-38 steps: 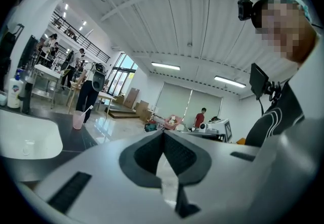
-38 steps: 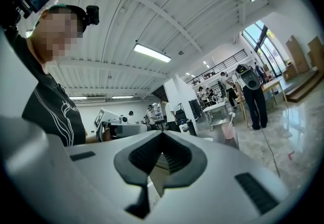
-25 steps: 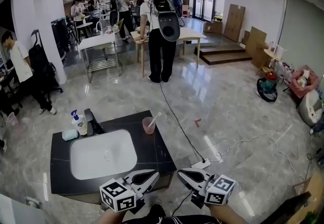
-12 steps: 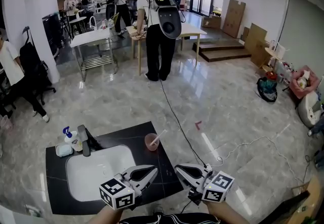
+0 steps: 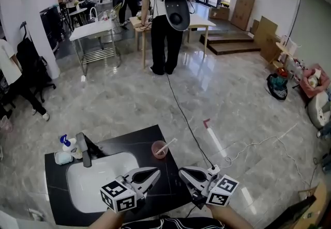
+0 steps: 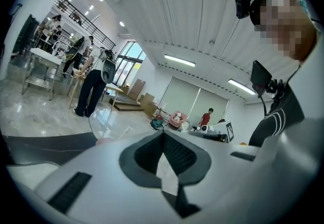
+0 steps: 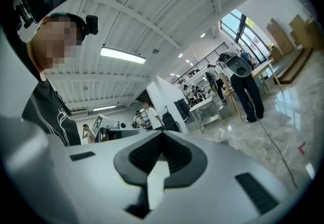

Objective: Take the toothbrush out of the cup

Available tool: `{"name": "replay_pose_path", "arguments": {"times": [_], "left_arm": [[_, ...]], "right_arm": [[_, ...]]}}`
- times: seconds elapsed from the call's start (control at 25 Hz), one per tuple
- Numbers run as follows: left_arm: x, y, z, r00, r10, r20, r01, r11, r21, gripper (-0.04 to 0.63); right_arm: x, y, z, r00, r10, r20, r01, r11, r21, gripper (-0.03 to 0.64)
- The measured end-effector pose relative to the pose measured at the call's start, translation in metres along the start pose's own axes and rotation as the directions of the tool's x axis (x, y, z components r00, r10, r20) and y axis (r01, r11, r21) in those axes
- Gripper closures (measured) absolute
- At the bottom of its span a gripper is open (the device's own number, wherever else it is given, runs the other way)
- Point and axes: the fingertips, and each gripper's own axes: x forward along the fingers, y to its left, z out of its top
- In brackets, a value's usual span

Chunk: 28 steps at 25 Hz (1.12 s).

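A pink cup (image 5: 159, 150) stands on the black counter (image 5: 134, 141), right of the white sink (image 5: 98, 179). A white toothbrush (image 5: 168, 146) leans out of it toward the right. My left gripper (image 5: 156, 172) is shut and empty, its tip just in front of the cup and a little below it in the head view. My right gripper (image 5: 182, 172) is shut and empty too, close beside the left one, over the counter's right front corner. In the left gripper view the closed left gripper (image 6: 163, 132) fills the frame, and a sliver of the pink cup (image 6: 104, 141) shows past it.
A dark faucet (image 5: 83, 149), a blue-capped pump bottle (image 5: 66, 143) and a pale sponge (image 5: 63, 158) sit at the sink's far left. A black cable (image 5: 189, 128) runs over the marble floor to a power strip (image 5: 213, 169). A person with a backpack (image 5: 166, 31) stands at a table farther off.
The counter and cup have slid lower and closer in the head view as the camera moved forward. Both grippers stay shut and side by side, now nearer the cup.
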Motion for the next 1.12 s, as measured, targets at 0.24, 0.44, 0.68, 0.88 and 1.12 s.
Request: {"name": "replay_pose_path", "arguments": {"times": [0.24,0.44,0.68,0.88,1.12], "left_arm": [[0.009,0.015,-0.004,1.0,0.003,-0.014,-0.003,1.0,-0.03,0.591],[0.011,0.028,-0.013,1.0,0.006,-0.025,-0.007,0.999,-0.05,0.591],[0.009,0.042,-0.022,1.0,0.01,-0.014,-0.012,0.993,-0.116,0.591],[0.003,0.053,-0.027,0.999,0.028,-0.019,-0.03,0.991,-0.131,0.592],[0.001,0.061,-0.028,0.999,0.043,-0.009,-0.044,0.986,-0.159,0.591]], "right_arm": [[0.01,-0.023,-0.009,0.999,-0.036,-0.031,0.036,0.999,0.006,0.611],[0.023,-0.059,-0.018,0.993,-0.115,-0.034,0.116,0.993,0.004,0.603],[0.042,-0.102,-0.037,0.978,-0.199,-0.063,0.201,0.979,0.033,0.543],[0.059,-0.13,-0.053,0.968,-0.231,-0.097,0.237,0.969,0.062,0.543],[0.073,-0.147,-0.052,0.964,-0.244,-0.105,0.252,0.965,0.07,0.543]]}}
